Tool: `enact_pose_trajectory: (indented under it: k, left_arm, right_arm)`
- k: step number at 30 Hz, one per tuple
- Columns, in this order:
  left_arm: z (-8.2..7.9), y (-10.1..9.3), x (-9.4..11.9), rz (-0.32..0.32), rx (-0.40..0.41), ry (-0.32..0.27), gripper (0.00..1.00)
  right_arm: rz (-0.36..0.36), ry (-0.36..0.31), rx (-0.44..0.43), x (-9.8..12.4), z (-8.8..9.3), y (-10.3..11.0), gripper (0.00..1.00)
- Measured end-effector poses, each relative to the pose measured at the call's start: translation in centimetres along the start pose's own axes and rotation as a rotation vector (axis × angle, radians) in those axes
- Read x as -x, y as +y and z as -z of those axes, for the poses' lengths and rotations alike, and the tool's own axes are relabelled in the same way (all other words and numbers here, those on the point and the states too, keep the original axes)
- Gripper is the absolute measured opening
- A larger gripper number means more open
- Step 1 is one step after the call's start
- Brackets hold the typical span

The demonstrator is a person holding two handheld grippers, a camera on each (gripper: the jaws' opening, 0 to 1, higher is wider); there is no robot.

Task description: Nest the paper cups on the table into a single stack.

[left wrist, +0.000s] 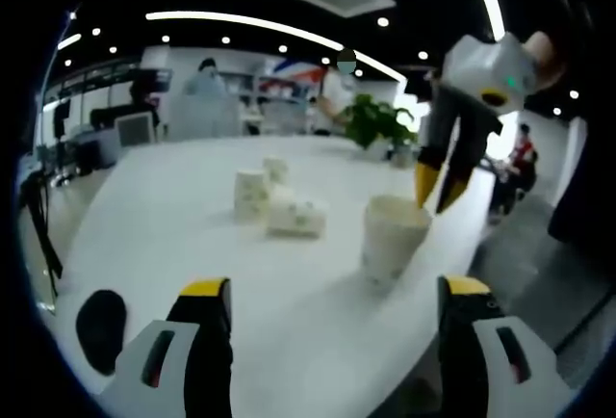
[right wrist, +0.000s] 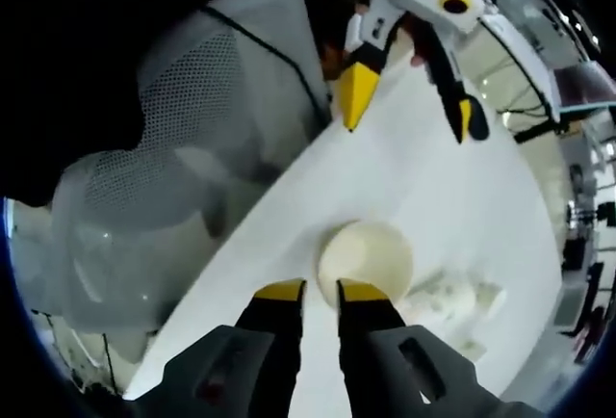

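Left gripper view: left tongs (left wrist: 332,302) spread wide and empty low over the white table (left wrist: 173,235), facing an upright paper cup (left wrist: 393,235) near the table's edge, with right tongs (left wrist: 433,187) hanging just beside its rim. Right gripper view: right tongs (right wrist: 320,293) nearly closed, tips at the rim of that cup (right wrist: 366,256), whether pinching it unclear. Beyond, toppled cups (left wrist: 279,201) clustered mid-table.
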State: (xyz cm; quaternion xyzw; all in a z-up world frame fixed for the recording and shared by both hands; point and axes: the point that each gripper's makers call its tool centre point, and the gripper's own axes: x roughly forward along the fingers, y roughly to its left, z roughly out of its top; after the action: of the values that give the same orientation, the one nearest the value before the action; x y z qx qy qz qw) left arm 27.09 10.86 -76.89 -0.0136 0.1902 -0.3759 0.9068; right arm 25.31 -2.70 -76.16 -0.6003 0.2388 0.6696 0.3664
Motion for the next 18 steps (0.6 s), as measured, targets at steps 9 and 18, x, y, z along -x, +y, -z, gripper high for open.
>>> enact_pose_trajectory:
  k: [9,18]
  left_arm:
    - [-0.6,-0.1,-0.2,-0.002,-0.004,-0.007,0.86]
    - [-1.5,0.0,-0.3,-0.002,-0.015,-0.008,0.86]
  right_arm:
    - [0.053,-0.082,-0.147,1.6,0.2,0.7,0.1]
    - [0.183,-0.219,-0.363,3.7,1.2,0.9,0.08]
